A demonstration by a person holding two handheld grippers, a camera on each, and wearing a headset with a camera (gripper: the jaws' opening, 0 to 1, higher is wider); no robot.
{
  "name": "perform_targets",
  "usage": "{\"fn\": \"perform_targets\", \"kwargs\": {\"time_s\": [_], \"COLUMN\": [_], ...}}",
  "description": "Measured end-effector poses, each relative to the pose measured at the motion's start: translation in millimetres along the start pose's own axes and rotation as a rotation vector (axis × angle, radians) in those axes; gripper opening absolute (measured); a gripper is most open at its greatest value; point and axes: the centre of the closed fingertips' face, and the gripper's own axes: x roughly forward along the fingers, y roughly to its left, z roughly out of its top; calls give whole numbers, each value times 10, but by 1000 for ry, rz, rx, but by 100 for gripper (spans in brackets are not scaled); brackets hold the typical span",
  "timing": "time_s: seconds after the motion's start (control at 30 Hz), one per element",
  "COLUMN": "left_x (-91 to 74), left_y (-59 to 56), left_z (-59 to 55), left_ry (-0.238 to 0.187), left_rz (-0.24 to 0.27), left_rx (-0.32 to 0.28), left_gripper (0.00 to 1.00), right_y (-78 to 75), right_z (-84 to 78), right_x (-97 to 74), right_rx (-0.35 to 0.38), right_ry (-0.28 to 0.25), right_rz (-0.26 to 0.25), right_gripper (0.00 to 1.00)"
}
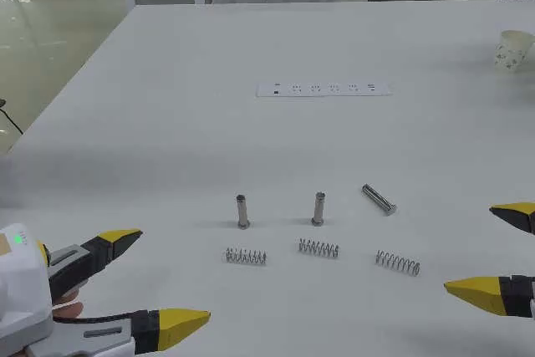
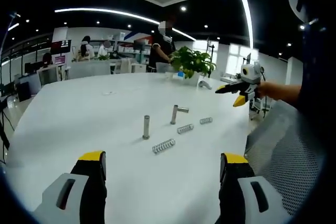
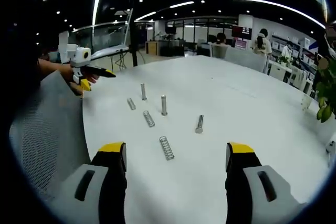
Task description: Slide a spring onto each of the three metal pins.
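Three metal pins are on the white table: the left pin [image 1: 242, 211] and middle pin [image 1: 318, 207] stand upright, the right pin [image 1: 379, 199] lies on its side. In front of them lie three springs: left spring [image 1: 246, 256], middle spring [image 1: 318, 247], right spring [image 1: 397, 262]. My left gripper [image 1: 155, 277] is open at the near left, well short of the left spring [image 2: 164, 146]. My right gripper [image 1: 497, 252] is open at the right edge, with the right spring [image 3: 166, 147] ahead of its jaws. Nothing is held.
A white power strip [image 1: 323, 89] lies further back on the table [image 1: 167, 123]. A paper cup [image 1: 512, 48] stands at the far right. A potted plant [image 2: 193, 62] stands at the table's far end, with people and desks beyond.
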Motion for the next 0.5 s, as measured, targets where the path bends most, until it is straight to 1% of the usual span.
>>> {"fn": "perform_targets", "kwargs": {"time_s": [0.5], "left_x": [-3], "left_y": [-21], "left_z": [-1], "left_ry": [-1], "left_rz": [-3], "left_rx": [1], "left_gripper": [85], "right_y": [12], "right_z": [-38], "right_x": [-35], "right_rx": [5], "right_ry": [6], "right_rz": [-4], "right_gripper": [77]}}
